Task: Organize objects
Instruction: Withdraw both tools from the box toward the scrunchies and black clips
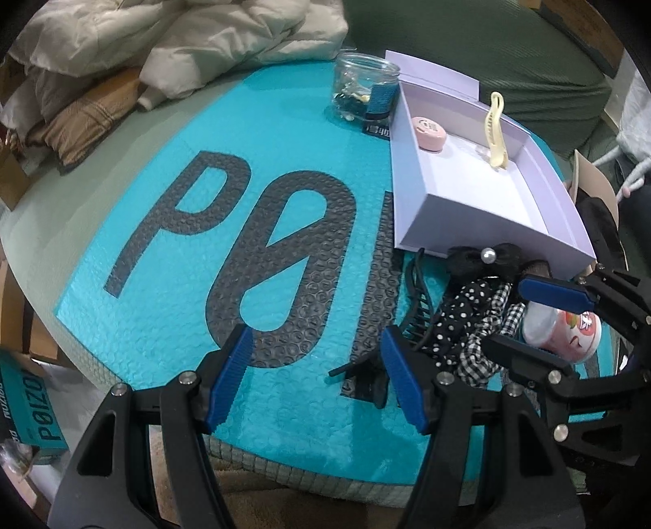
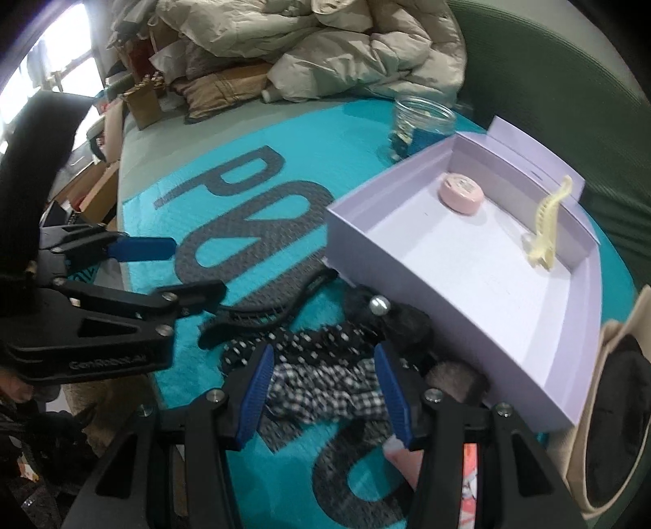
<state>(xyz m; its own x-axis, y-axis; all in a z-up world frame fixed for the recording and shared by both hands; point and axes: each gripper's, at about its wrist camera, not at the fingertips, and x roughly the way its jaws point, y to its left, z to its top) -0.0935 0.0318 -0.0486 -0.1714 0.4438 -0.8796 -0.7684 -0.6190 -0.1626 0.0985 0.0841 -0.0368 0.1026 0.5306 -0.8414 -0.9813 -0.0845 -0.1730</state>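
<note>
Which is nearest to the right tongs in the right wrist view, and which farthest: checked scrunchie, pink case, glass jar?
1. Checked scrunchie, between the right tongs.
2. Pink case, inside the purple box.
3. Glass jar, behind the box.

A lived-in home room is shown: a padded coat point(image 1: 228, 36) and folded clothes point(image 1: 77, 118) are piled at 11 o'clock, cardboard boxes point(image 2: 142, 101) are stacked beside the window point(image 2: 53, 53).

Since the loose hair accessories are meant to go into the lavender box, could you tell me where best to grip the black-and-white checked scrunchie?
Grip the checked scrunchie across its bunched middle, from above. It lies flat and soft on the teal mailer, directly between the open right gripper fingers, so the fabric should pinch easily.
</note>
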